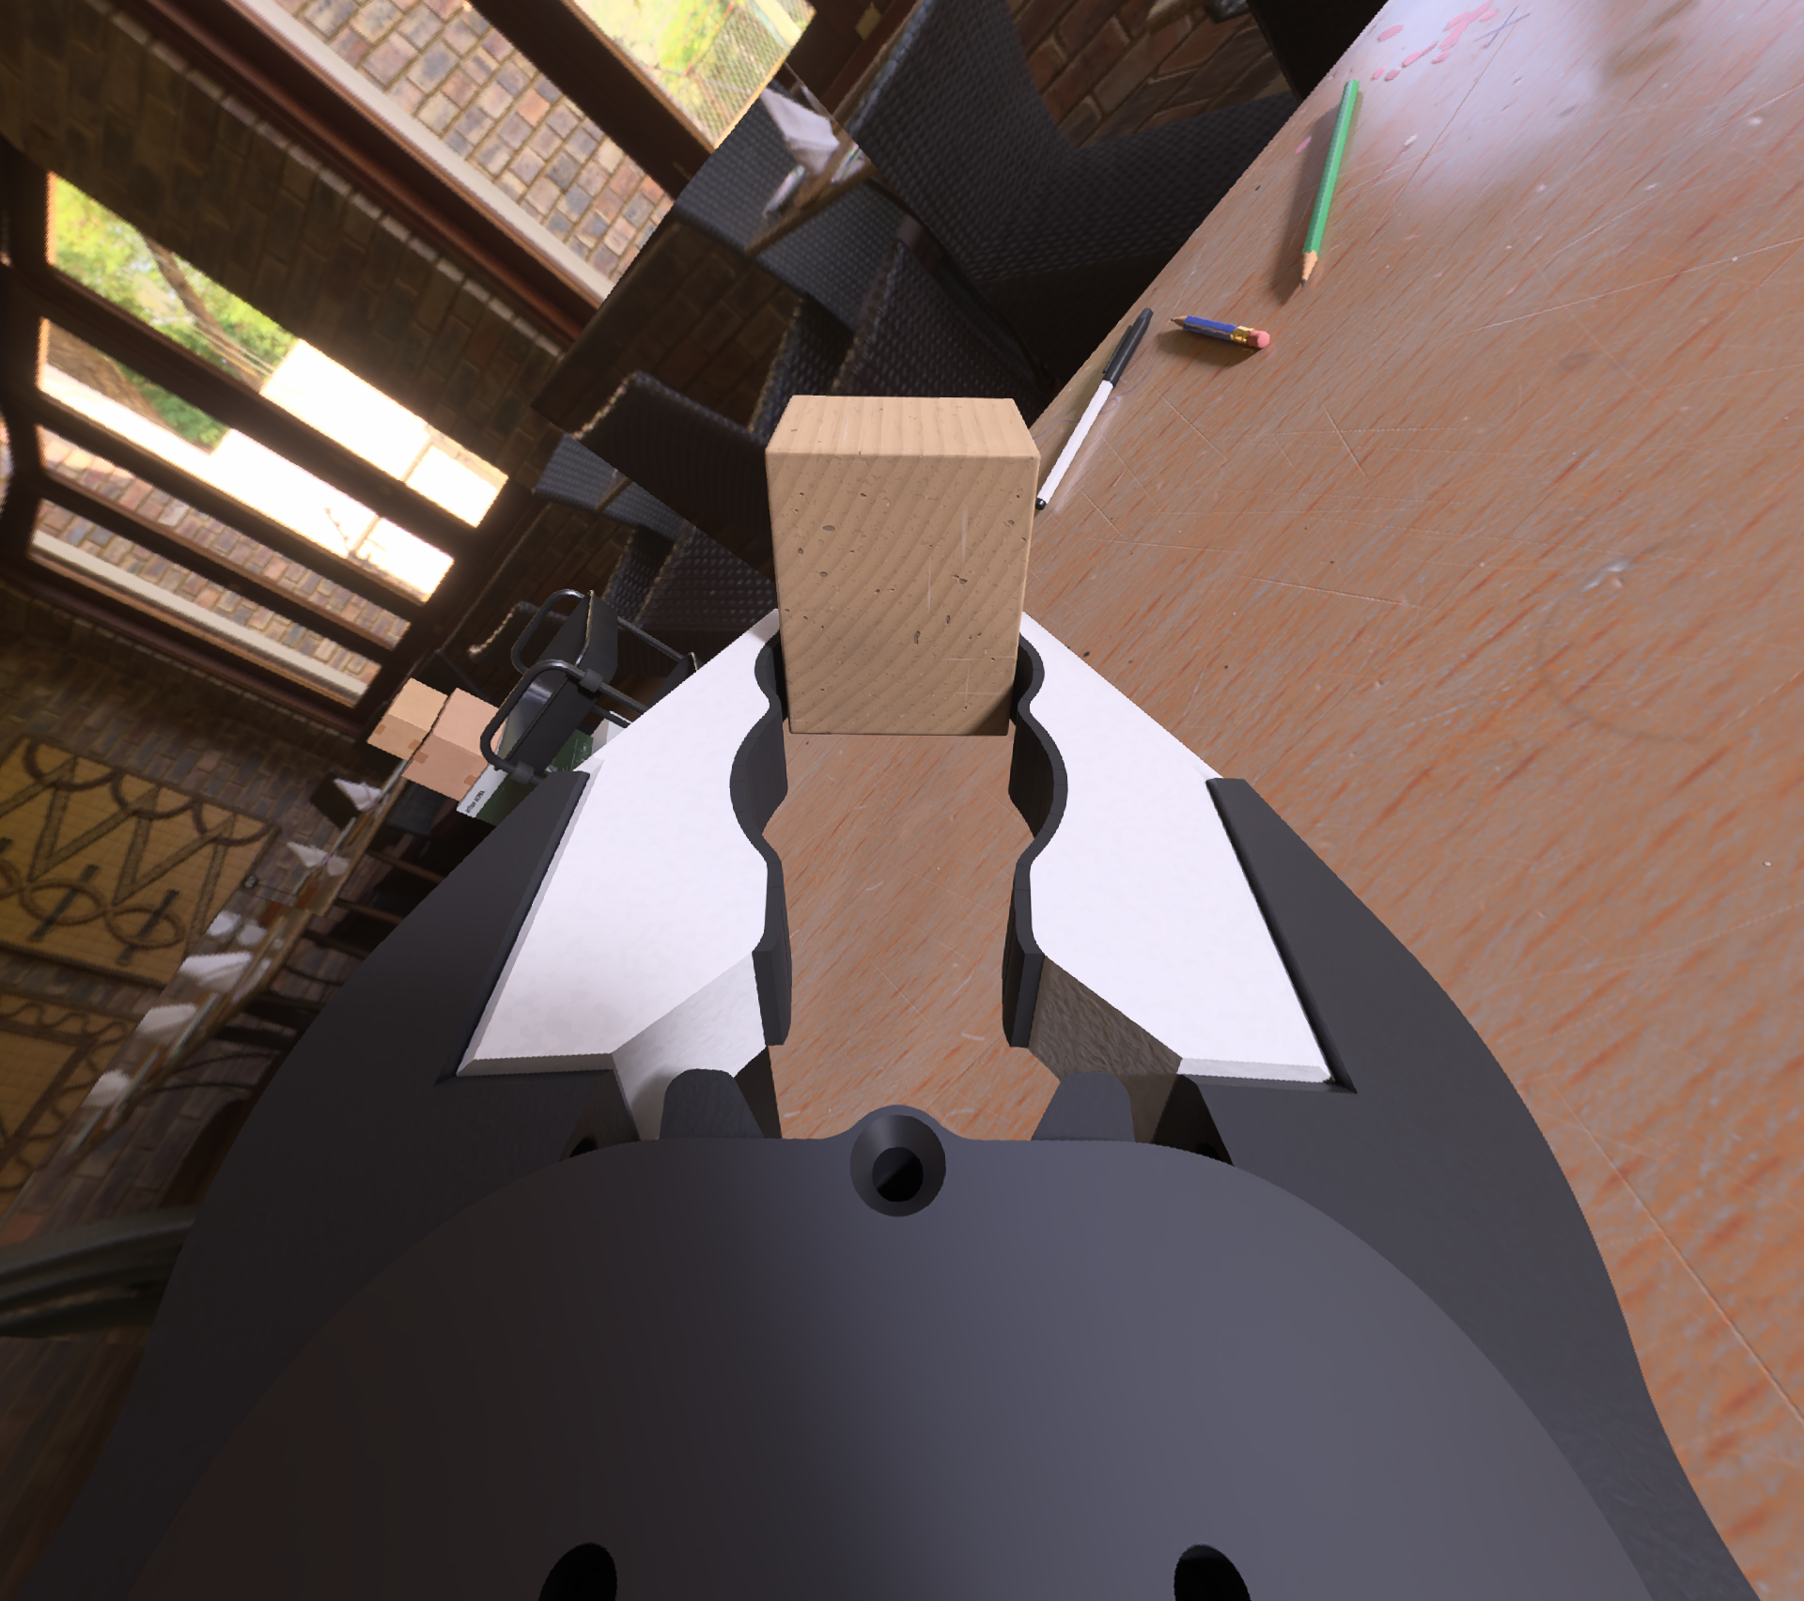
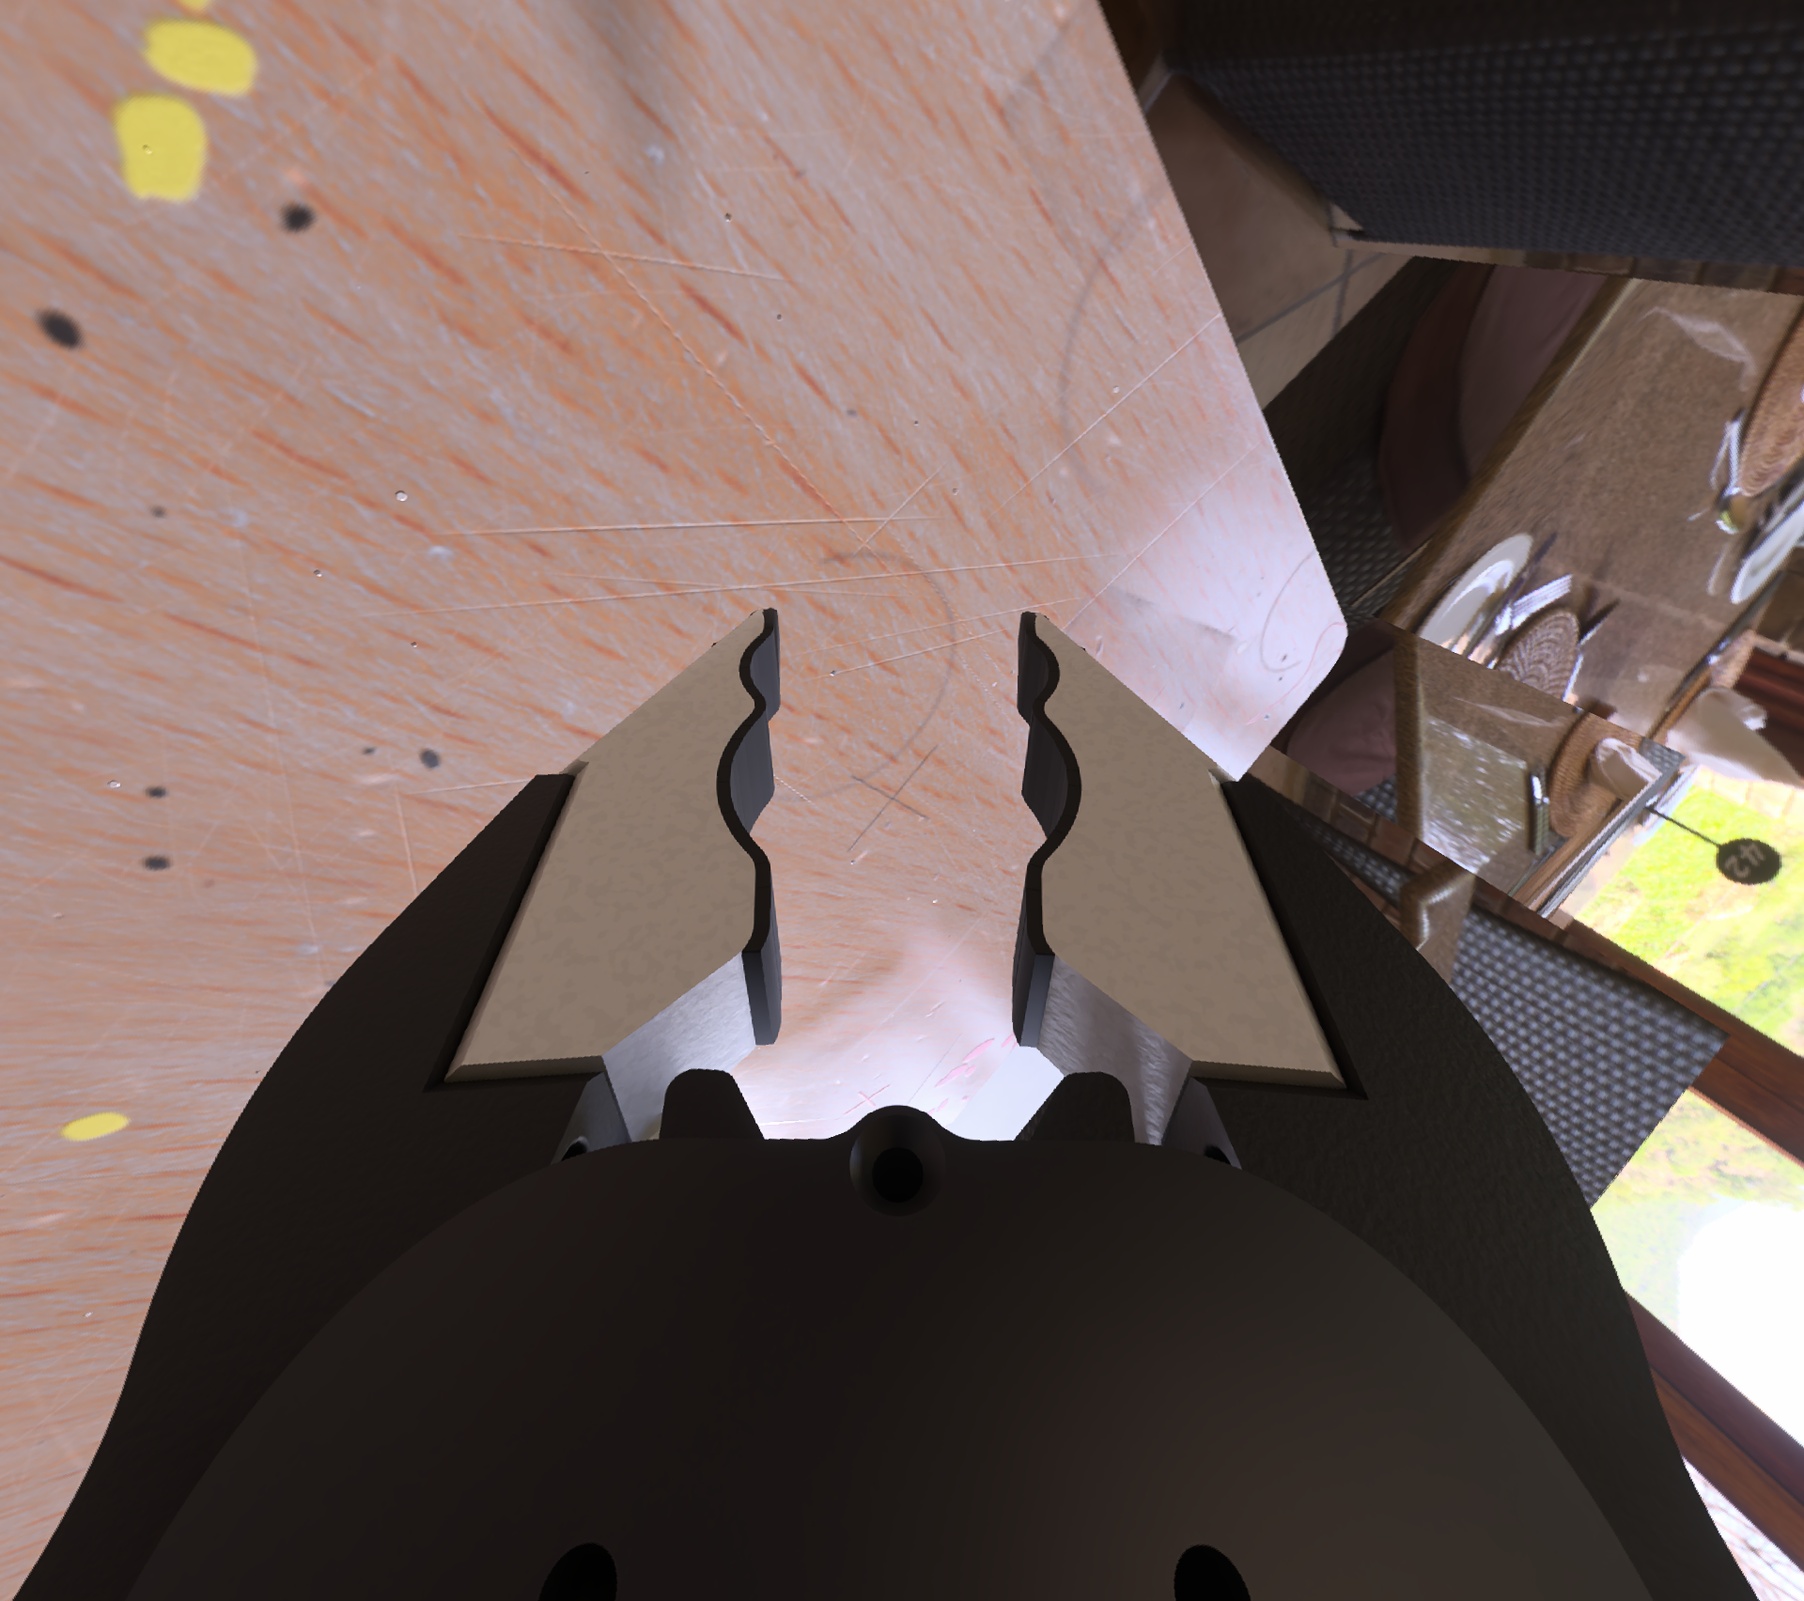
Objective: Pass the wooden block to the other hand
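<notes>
A pale wooden block is clamped at its near end between the fingertips of my left gripper, which holds it above the scratched orange-brown table. The block sticks out forward past the fingertips. My right gripper is open and empty, with bare table between its fingers. The block does not show in the right wrist view, and neither gripper shows in the other's view.
In the left wrist view a black-and-white marker, a short blue pencil and a long green pencil lie on the table near its far edge. Dark wicker chairs stand beyond it. Yellow paint blobs mark the table; its edge runs at the right.
</notes>
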{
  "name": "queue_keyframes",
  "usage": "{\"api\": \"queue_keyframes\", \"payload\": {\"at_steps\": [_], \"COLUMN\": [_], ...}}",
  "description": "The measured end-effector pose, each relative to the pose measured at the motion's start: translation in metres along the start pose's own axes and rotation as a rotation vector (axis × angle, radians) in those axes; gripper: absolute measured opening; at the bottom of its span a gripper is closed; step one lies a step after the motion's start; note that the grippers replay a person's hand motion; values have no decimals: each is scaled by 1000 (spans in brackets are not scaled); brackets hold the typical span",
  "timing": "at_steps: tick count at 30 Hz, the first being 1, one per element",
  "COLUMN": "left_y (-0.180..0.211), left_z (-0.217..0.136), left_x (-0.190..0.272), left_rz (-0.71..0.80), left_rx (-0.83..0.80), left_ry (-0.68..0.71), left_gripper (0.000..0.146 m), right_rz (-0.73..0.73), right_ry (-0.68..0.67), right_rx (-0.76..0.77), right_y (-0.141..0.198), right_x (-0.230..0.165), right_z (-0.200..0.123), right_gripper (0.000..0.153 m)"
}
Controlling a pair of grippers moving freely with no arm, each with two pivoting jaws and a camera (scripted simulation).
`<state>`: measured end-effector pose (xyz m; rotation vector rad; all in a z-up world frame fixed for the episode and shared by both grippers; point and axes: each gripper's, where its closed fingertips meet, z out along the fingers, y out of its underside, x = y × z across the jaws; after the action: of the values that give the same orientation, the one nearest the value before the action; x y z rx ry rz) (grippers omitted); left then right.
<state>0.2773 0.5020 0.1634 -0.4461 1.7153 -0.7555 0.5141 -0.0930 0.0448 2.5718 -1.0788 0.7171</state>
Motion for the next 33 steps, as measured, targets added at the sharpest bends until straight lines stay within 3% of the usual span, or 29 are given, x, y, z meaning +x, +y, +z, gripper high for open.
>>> {"api": "queue_keyframes", "payload": {"at_steps": [9, 14, 18, 23, 29, 33], "left_y": [0, -2, -7, -16, -26, -31], "left_z": [0, 2, 5, 9, 15, 20], "left_x": [5, 11, 18, 25, 28, 31], "left_rz": [-7, -5, -6, 10, 101, 194], "left_rx": [3, 12, 31, 54, 47, 20], "left_ry": [21, 44, 63, 75, 8, -50], "left_gripper": [43, 43, 43, 43, 42, 42], "right_rz": [71, 202, 238, 150, -9, -85], "right_ry": [74, -18, -196, -378, -677, -803], "right_rx": [122, 487, 839, 1159, 1377, 1460], "right_y": [-4, -34, -63, -90, -121, -137], "right_x": [13, -11, -57, -134, -241, -299], "right_z": [-42, -109, -180, -257, -329, -371], "right_gripper": [81, 84, 86, 91, 90, 90]}}
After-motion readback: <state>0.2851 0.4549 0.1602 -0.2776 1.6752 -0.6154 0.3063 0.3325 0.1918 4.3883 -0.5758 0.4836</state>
